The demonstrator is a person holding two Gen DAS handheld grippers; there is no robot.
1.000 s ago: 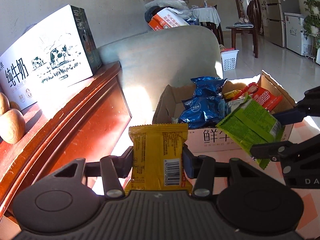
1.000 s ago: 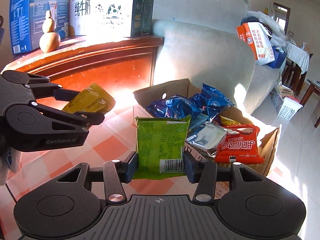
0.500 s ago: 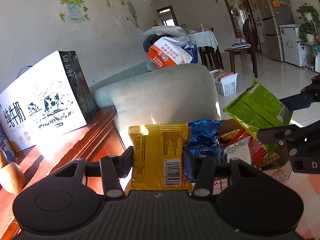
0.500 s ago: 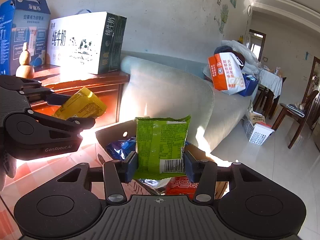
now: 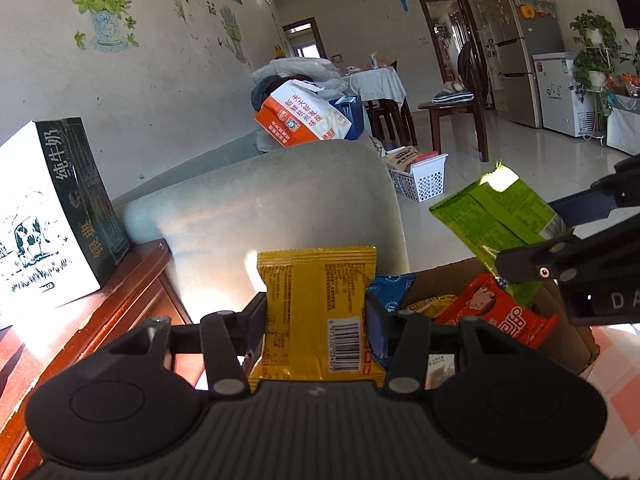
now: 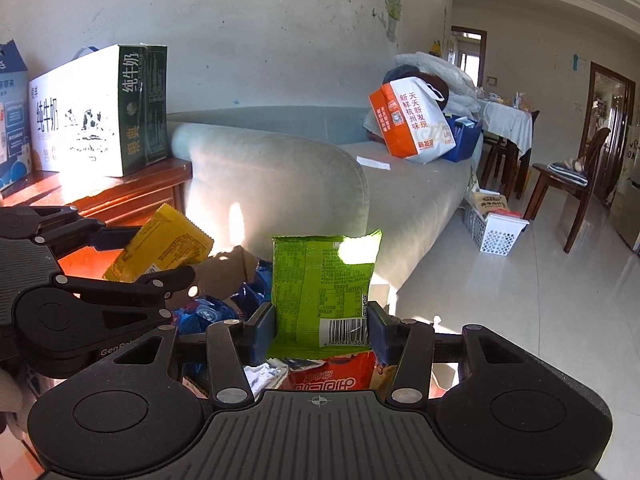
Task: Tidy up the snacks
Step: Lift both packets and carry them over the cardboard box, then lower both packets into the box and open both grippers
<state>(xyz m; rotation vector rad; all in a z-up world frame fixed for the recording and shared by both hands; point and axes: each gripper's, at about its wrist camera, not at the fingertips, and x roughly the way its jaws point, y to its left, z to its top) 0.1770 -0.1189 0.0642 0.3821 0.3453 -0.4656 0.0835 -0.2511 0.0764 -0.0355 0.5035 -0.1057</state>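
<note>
My left gripper is shut on a yellow snack packet, held upright above the near side of the cardboard box. My right gripper is shut on a green snack packet, also upright, over the box. In the right wrist view the left gripper shows at the left with the yellow packet. In the left wrist view the green packet hangs at the right. The box holds blue packets and a red packet.
A grey-green sofa stands right behind the box, with an orange-and-white bag on its seat. A wooden cabinet at the left bears a white milk carton box. A white basket sits on the tiled floor.
Both grippers have risen and tilted up, carrying their packets. The box has dropped low in both views and more of the sofa and room shows.
</note>
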